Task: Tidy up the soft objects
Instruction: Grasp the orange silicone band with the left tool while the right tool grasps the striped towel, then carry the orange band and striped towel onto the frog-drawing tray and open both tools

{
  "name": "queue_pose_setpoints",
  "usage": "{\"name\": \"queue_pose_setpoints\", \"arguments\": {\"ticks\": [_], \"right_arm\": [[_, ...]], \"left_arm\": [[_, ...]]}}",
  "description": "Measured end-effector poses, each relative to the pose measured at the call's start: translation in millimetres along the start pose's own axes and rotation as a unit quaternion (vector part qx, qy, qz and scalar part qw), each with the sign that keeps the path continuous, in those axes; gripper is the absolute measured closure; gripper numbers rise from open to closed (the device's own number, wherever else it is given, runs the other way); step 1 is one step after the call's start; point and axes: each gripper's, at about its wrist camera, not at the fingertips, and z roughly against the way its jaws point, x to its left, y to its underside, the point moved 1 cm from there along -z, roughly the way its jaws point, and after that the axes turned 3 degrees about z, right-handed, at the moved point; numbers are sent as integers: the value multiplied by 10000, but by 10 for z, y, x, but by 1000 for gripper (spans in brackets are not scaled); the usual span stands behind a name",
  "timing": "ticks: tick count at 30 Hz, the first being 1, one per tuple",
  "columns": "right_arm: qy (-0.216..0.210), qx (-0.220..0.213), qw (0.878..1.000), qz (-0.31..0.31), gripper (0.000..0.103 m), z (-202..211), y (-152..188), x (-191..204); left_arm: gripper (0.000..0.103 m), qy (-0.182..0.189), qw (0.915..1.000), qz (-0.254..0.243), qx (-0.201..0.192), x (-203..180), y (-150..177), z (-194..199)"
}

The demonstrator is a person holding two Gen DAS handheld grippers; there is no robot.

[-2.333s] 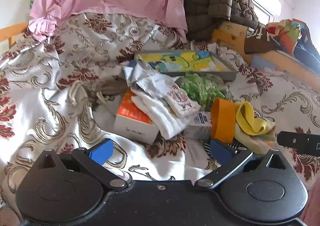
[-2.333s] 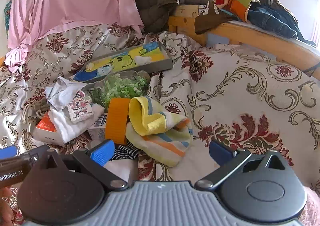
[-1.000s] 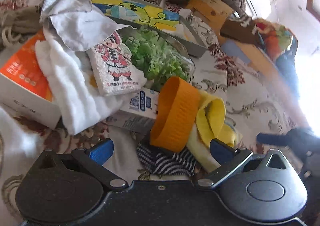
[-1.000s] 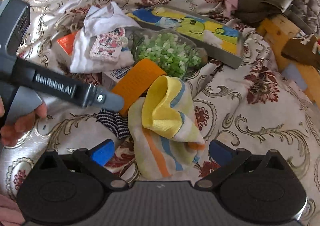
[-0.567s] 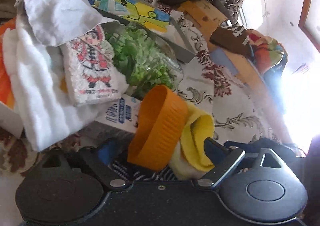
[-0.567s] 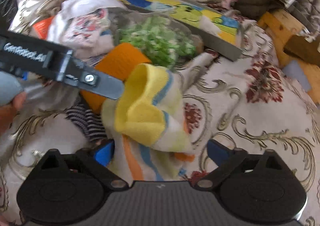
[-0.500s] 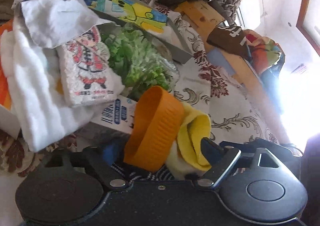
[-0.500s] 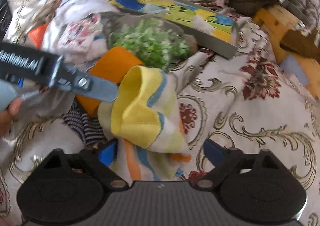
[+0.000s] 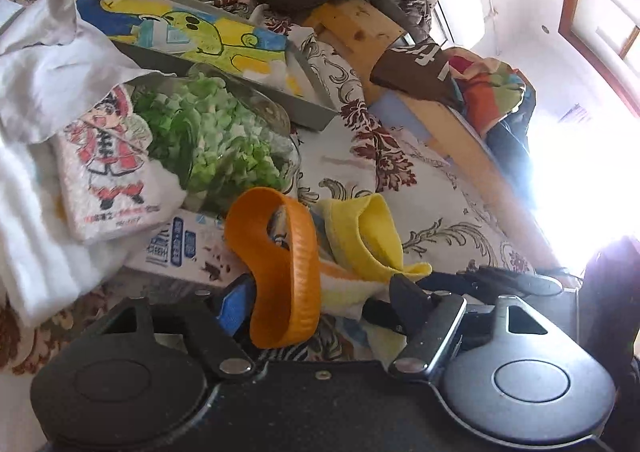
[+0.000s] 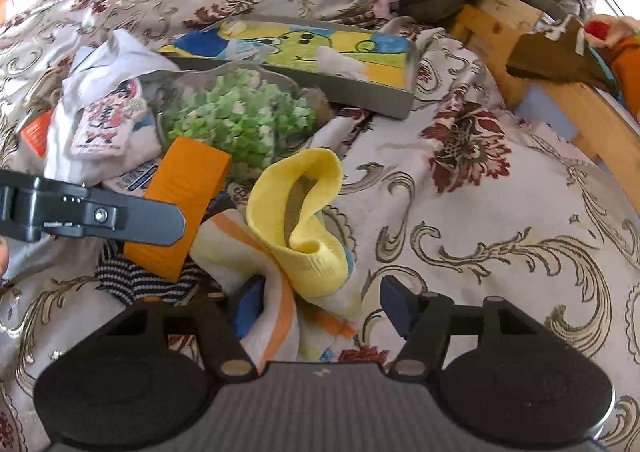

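An orange band [image 9: 286,264] stands on edge on the bed, also in the right wrist view [image 10: 180,207]. My left gripper [image 9: 316,302] is partly closed, with the band and the edge of a yellow striped cloth [image 9: 368,240] between its fingers; a firm grip does not show. My right gripper [image 10: 320,306] is partly closed around the same yellow striped cloth [image 10: 304,219], its fingers on either side. A dark striped sock [image 10: 132,278] lies under the band. The left gripper's finger [image 10: 132,221] crosses the right wrist view.
A clear bag of green bits [image 10: 240,119], a cartoon tissue pack [image 9: 106,171], white cloths [image 9: 44,67], a small carton [image 9: 176,248] and a tray with a cartoon towel [image 10: 304,51] lie behind. A wooden bed rail [image 9: 452,127] with clothes runs on the right.
Both grippers have moved down and forward onto the pile and narrowed. The left now has the orange band between its fingers, the right straddles the yellow cloth.
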Motion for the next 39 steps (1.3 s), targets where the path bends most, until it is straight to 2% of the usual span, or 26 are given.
{"name": "queue_pose_setpoints", "arguments": {"ticks": [6,8,11,16,20,22,29,33,36,38,39], "right_arm": [[-64,21,9999,-103,33,-13,18,-42],[-108,4,9999,-105,32,-9,18,-46],[-164,-41,9998,-94,32,-2,18,-40],[-308,-163,9993,150,32,5,4,30],[-484,-155,9981,347,30,-32,-4,115],[-569,-100,9975,401,28,-60,-6,143],[-837,51,9943,657,20,-111,0,232],[-594,143,9957,696,20,-180,7,235],[-474,153,9980,399,29,-212,3,114],[-427,141,9988,190,41,-215,10,36],[-412,127,9990,116,42,-214,11,7]], "left_arm": [[31,122,9991,416,31,70,-63,-153],[36,174,9982,567,16,80,-77,-182],[53,129,9987,494,69,71,-64,-217],[60,73,9985,544,0,104,-75,-218],[74,-61,9975,697,-51,164,-123,-221],[76,-96,9971,749,-31,189,-141,-240],[75,-108,9980,606,168,140,-152,-332],[74,-120,9979,591,228,136,-177,-362],[74,-166,9984,446,301,119,-194,-361],[70,-221,9990,204,344,82,-192,-341],[69,-232,9991,117,346,62,-186,-335]]}}
